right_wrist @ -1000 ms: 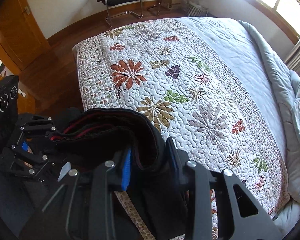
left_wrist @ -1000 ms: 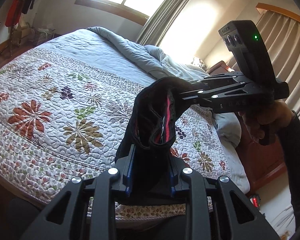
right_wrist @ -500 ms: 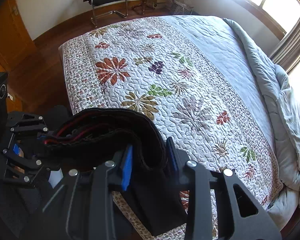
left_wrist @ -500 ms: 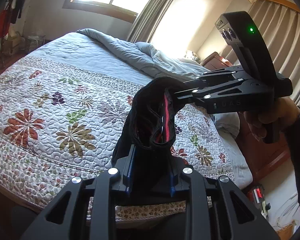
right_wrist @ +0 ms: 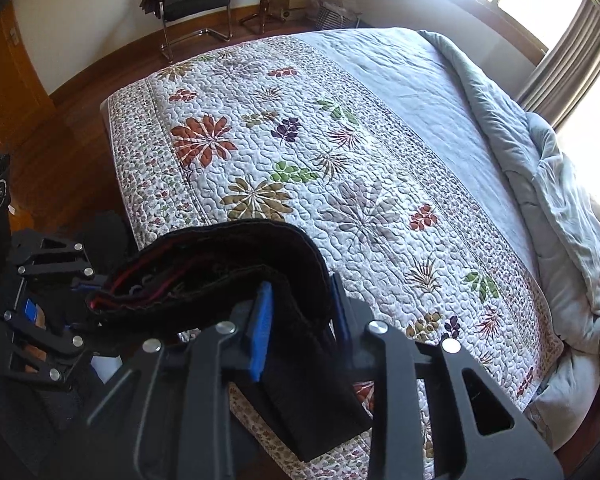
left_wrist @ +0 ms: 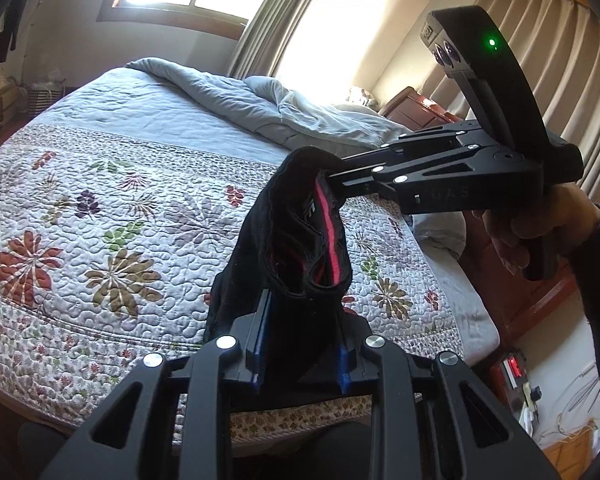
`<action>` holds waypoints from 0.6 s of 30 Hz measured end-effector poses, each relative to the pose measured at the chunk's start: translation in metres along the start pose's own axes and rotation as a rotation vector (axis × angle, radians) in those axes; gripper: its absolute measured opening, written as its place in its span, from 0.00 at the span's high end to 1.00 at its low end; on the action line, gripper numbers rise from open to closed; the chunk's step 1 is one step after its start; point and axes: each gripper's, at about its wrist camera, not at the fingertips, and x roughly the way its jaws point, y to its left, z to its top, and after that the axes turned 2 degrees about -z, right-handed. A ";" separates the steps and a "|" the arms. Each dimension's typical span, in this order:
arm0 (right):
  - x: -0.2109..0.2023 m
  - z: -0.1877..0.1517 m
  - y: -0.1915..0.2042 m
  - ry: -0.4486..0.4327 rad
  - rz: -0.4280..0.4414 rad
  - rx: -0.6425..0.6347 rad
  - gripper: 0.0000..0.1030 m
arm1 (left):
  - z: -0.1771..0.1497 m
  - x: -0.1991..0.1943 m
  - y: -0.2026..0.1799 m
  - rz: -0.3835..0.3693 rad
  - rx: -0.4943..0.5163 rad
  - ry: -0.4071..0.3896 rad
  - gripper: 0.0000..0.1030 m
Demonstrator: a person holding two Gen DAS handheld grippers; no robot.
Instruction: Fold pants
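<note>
While the pants (left_wrist: 300,240) are held aloft in both clamped jaws, spreading on the bed (right_wrist: 340,168) is judged next.

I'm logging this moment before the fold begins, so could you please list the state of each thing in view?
Pants: bunched, held above the bed by both claws, waistband open.
Left claw: shut on the pants.
Right claw: shut on the pants.
Quilt: spread flat on the bed.
Grey duvet: rumpled, pushed to the far side.
Chair: upright, unoccupied.
</note>
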 end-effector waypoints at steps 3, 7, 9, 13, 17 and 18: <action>-0.001 -0.007 -0.003 -0.001 -0.001 0.009 0.75 | -0.002 0.004 -0.007 -0.006 0.011 0.006 0.74; 0.002 -0.016 -0.007 0.000 0.001 0.022 0.76 | -0.004 0.010 -0.013 -0.012 0.018 0.017 0.74; 0.003 -0.021 -0.009 0.001 0.004 0.029 0.76 | -0.007 0.013 -0.014 -0.017 0.019 0.023 0.74; 0.005 -0.031 -0.012 0.003 0.009 0.035 0.78 | -0.011 0.019 -0.018 -0.028 0.025 0.035 0.74; 0.005 -0.041 -0.017 -0.007 0.014 0.040 0.79 | -0.013 0.024 -0.024 -0.040 0.034 0.041 0.74; 0.006 -0.044 -0.020 -0.008 0.016 0.043 0.79 | -0.014 0.026 -0.026 -0.043 0.037 0.043 0.74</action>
